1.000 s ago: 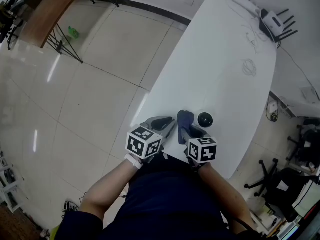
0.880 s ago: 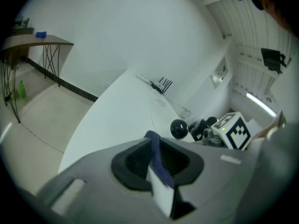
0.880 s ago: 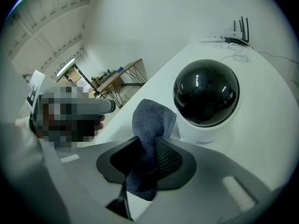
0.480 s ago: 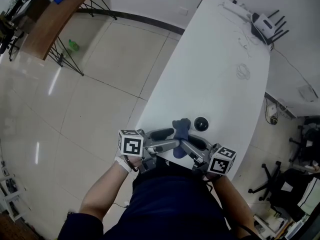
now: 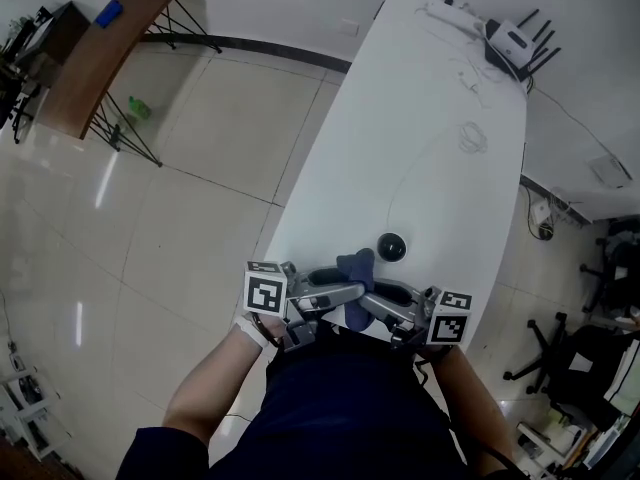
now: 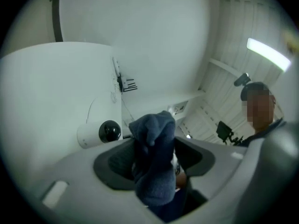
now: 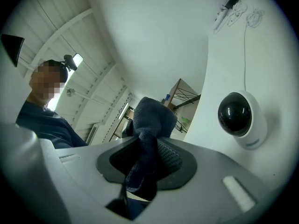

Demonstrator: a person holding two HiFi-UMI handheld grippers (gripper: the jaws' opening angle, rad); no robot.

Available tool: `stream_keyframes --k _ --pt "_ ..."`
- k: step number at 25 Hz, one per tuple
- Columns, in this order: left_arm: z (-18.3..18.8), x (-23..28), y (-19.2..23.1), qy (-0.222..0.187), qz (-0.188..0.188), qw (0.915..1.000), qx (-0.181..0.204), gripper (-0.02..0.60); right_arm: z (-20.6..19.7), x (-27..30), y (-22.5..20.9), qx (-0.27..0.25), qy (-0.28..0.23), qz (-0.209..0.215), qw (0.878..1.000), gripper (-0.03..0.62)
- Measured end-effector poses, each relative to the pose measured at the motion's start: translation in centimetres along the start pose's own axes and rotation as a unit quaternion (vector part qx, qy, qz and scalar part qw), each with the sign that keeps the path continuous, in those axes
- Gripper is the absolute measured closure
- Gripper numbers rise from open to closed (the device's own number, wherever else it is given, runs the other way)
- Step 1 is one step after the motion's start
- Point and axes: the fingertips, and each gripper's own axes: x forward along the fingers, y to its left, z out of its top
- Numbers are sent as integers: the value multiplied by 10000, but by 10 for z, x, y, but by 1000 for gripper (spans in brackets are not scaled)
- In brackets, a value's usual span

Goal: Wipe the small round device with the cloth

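Currently the right gripper (image 7: 148,155) has its jaws clamped on the dark blue cloth (image 7: 152,118), which bunches up above the pads. The left gripper (image 6: 154,160) faces it with the same cloth between its jaws. These jaws have just been opening wide, then easing in slightly, and stand apart without pressing the fabric. Both grippers are at the near edge of the white table (image 5: 430,138). The small round device (image 5: 391,247) sits on the table just beyond the cloth, apart from it. A router (image 5: 510,38) lies at the far end.
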Motion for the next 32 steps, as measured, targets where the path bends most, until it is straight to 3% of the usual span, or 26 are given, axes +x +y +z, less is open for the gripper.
stream_keyframes --k 3,6,7,9,14,18,23,25,26,27,30,32 --pt "-5 -1 6 -42 96 9998 -160 235 2 -3 -3 49 -109 -98 9999 479" --pt "-10 0 5 -70 -21 9995 -296 224 2 -3 -4 69 -89 -88 9999 479" --pt "-12 1 3 -76 -90 9994 -321 231 1 -2 -4 89 -83 -51 9999 479" --pt "-13 4 1 -126 -235 9989 -386 338 1 -3 -2 154 -111 44 9998 479" --pt "-9 -4 -4 -276 -522 9969 -523 351 -1 5 1 160 -182 113 9996 479" --pt "-19 -40 -7 -804 -464 9867 -1331 356 -13 22 26 282 -185 508 9981 456" --pt "-1 11 -4 -345 -724 9920 -980 370 22 -12 16 14 -788 342 9963 459" --pt "-3 27 -6 -329 -839 9906 -1032 377 28 -28 21 1 -1017 389 9941 451" --pt "-5 31 -6 -320 -852 9903 -1054 385 27 -33 24 -4 -1098 418 9931 396" --pt "-7 34 -5 -284 -830 9908 -1027 398 27 -35 26 -26 -1162 428 9923 381" --pt "-9 37 -7 -230 -757 9937 -792 430 24 -43 26 -78 -1356 373 9900 375" --pt "-14 32 -20 -457 -917 9918 -761 437 13 -53 30 -18 -1480 284 9886 375"
